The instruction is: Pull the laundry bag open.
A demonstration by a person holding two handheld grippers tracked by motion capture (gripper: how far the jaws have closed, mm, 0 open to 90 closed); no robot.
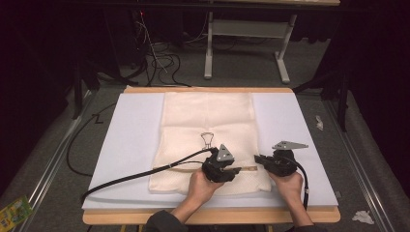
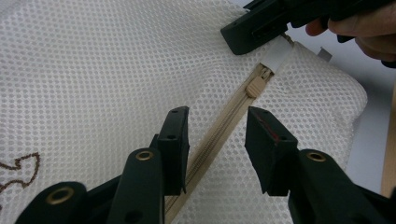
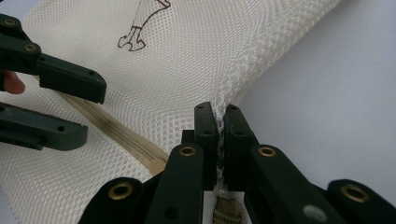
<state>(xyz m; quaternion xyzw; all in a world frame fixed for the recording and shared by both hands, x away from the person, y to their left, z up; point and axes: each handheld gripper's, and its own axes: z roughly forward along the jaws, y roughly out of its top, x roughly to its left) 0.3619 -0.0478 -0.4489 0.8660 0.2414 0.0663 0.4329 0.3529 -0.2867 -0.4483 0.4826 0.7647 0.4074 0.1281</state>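
A cream mesh laundry bag (image 1: 208, 125) lies flat on a white board (image 1: 130, 140). A tan zipper (image 2: 224, 126) runs along its near edge, with the tan slider (image 2: 256, 86) close to the right end. My left gripper (image 2: 217, 114) is open, one jaw on each side of the zipper and neither pressing on it; from above it (image 1: 237, 170) sits at the bag's near edge. My right gripper (image 3: 219, 109) is shut on a pinched fold of mesh at the zipper's end. In the high view the right gripper (image 1: 258, 159) faces the left one closely.
A brown embroidered figure (image 1: 207, 140) marks the bag's middle. The left gripper's black cable (image 1: 135, 176) trails left across the board. The wooden table edge (image 1: 212, 216) runs along the front. A white desk frame (image 1: 246, 29) and loose cables stand on the floor behind.
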